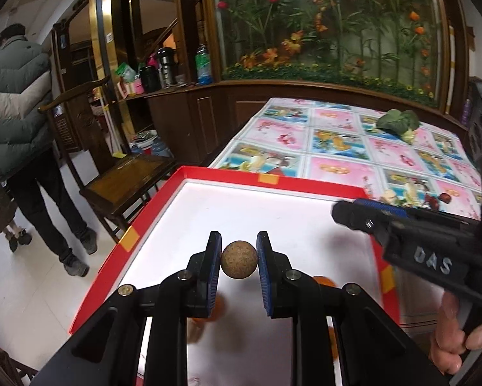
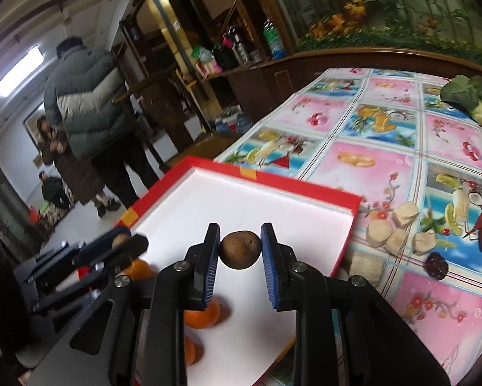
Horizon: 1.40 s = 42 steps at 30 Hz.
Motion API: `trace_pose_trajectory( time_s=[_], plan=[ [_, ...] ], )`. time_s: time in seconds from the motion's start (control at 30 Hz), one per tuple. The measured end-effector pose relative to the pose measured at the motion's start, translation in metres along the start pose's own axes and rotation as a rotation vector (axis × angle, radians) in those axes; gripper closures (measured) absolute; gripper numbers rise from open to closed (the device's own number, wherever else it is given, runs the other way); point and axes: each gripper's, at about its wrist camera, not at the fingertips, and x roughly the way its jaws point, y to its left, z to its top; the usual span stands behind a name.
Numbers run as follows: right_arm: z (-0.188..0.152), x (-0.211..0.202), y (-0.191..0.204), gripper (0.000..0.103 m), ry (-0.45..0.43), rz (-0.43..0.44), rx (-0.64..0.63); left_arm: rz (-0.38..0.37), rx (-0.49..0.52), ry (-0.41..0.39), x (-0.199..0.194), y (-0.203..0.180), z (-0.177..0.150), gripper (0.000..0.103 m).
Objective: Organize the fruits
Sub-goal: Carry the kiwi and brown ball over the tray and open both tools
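Note:
My left gripper (image 1: 239, 259) is shut on a round tan speckled fruit (image 1: 239, 260), held above the white floor of a red-rimmed box (image 1: 228, 175). My right gripper (image 2: 240, 249) is shut on a darker brown round fruit (image 2: 240, 249) over the same box (image 2: 273, 178). Oranges (image 2: 202, 317) lie in the box's near part, partly hidden under the fingers. In the left wrist view the right gripper (image 1: 345, 214) enters from the right, its fruit hidden. In the right wrist view the left gripper (image 2: 125, 241) shows at the left with its fruit (image 2: 120, 240).
A flowered tablecloth (image 2: 385, 167) covers the table. Beige food chunks (image 2: 393, 230) and dark red pieces (image 2: 436, 265) lie right of the box. A leafy green vegetable (image 2: 468, 95) sits at the far side. People (image 1: 19, 112) stand on the floor to the left, near a wooden chair (image 1: 125, 186).

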Motion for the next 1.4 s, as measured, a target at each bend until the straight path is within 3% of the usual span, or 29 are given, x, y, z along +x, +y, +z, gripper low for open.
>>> trace_pose_trajectory(
  time_s=[0.57, 1.17, 1.27, 1.4],
  plan=[
    [-0.014, 0.029, -0.003, 0.075, 0.14, -0.086, -0.05, 0.038, -0.003, 0.054, 0.024, 0.007, -0.012, 0.082],
    [-0.018, 0.029, 0.004, 0.075, 0.155, -0.108, -0.089, 0.095, 0.0, 0.059, 0.025, 0.005, -0.012, 0.081],
    [-0.018, 0.03, 0.003, 0.074, 0.159, -0.108, -0.089, 0.101, -0.001, 0.062, 0.025, 0.004, -0.012, 0.077],
    [-0.015, 0.026, -0.001, 0.068, 0.157, -0.09, -0.063, 0.115, -0.004, 0.06, 0.024, 0.005, -0.011, 0.058]
  ],
)
